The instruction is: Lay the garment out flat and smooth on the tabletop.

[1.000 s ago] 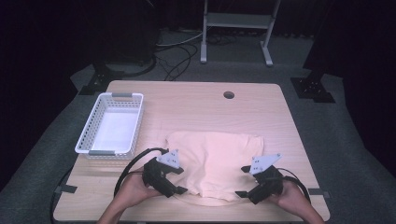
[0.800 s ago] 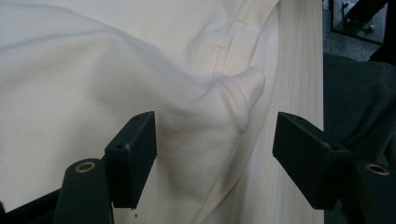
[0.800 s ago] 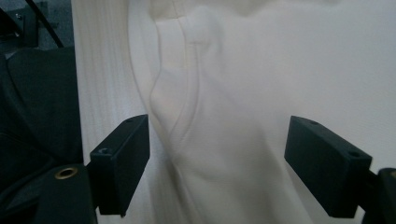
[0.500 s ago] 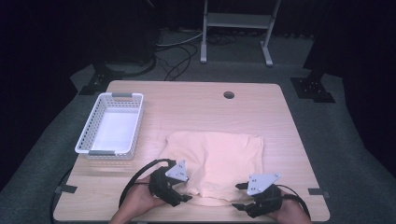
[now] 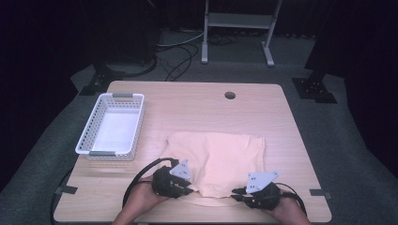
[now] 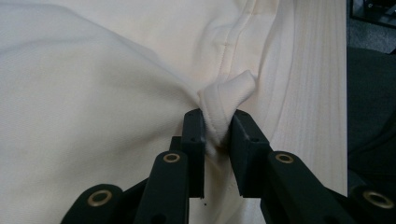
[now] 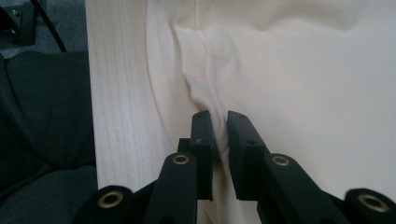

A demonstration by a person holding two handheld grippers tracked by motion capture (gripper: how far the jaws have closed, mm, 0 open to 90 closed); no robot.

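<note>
The cream shirt (image 5: 216,161) lay flat toward six o'clock on the table (image 5: 197,101). The left gripper (image 6: 216,133) had just closed its fingers, pinching a bunched hem fold; the right gripper (image 7: 219,135) had likewise closed, clamping the hem. A white basket (image 5: 111,124) sat at nine o'clock.

You are working in what is looking like a recording studio or lab set up for data collection, not a home. A light wooden table (image 5: 197,108) with a cable hole (image 5: 230,95) is standing alone on grey carpet (image 5: 328,140), and black curtains or dark walls are closing in the space around you. Loose cables (image 5: 180,54) are trailing across the floor behind the table, black stand feet (image 5: 313,88) are sitting at either side, and the base of a grey metal rack (image 5: 237,28) is showing at the back.
</note>
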